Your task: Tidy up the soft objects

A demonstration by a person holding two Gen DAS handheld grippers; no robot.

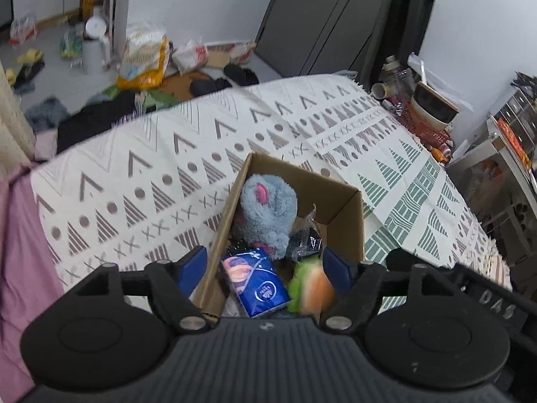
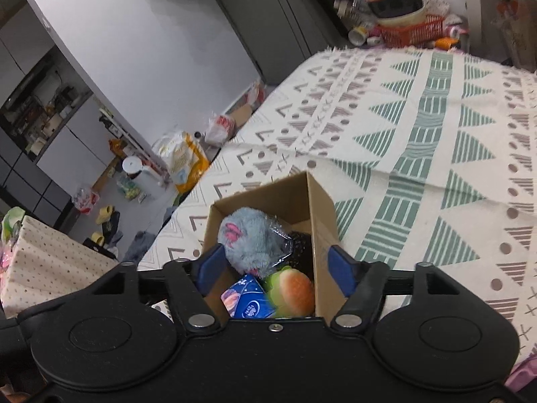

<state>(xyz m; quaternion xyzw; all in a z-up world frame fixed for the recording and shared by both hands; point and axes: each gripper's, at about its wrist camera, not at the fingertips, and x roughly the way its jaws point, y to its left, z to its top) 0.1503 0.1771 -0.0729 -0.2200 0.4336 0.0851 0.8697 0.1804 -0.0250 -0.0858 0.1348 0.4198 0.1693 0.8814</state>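
The left gripper [image 1: 265, 265] and right gripper [image 2: 273, 268] hovered with jaws spread wide and empty over an open brown cardboard box [image 1: 347, 221] on a bed spread with a cream, geometric-patterned cloth [image 1: 141, 181]. Inside lay a fluffy grey plush mouse with pink ears [image 1: 266, 213], a glossy blue tissue pack [image 1: 256, 283], a squashy green-and-orange burger toy [image 2: 292, 290] and crinkly clear wrapping [image 1: 307, 235]. With all apparently boxed, lifting straight clear of the thin walls seemed wisest.
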